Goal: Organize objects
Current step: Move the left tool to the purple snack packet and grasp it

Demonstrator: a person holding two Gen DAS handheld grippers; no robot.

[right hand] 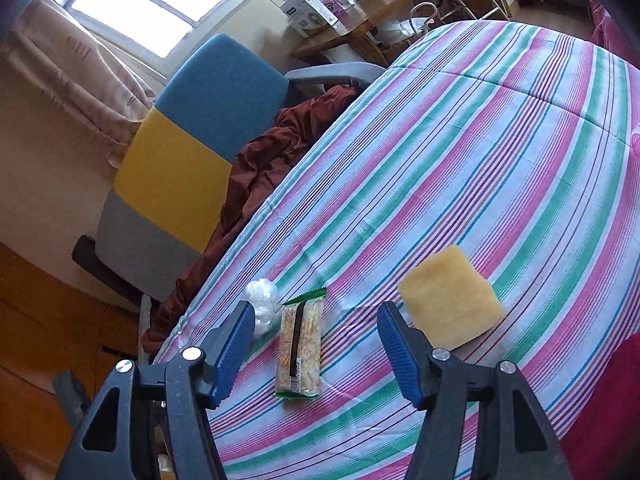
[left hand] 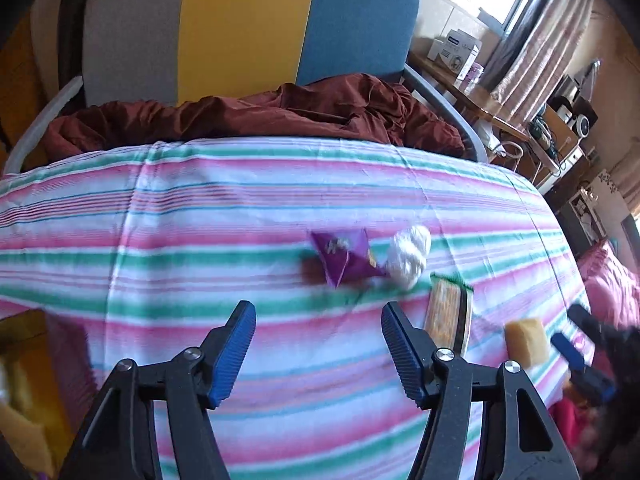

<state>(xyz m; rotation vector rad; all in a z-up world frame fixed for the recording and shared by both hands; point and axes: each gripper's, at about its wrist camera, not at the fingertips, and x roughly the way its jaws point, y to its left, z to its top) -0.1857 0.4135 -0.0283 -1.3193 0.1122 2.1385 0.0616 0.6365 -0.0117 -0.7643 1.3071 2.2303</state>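
Both sets of tongs stand apart and empty over the striped bedspread [right hand: 500, 152]: the left tongs [left hand: 318, 350] at lower centre of their view, the right tongs [right hand: 316, 350] likewise. Between the right tongs' fingers lies a snack bar packet [right hand: 301, 346], with a yellow sponge [right hand: 450, 298] at right centre and a white wad [right hand: 262, 306] just left. In the left view a purple wrapper [left hand: 344, 254] touches that wad, right of centre.
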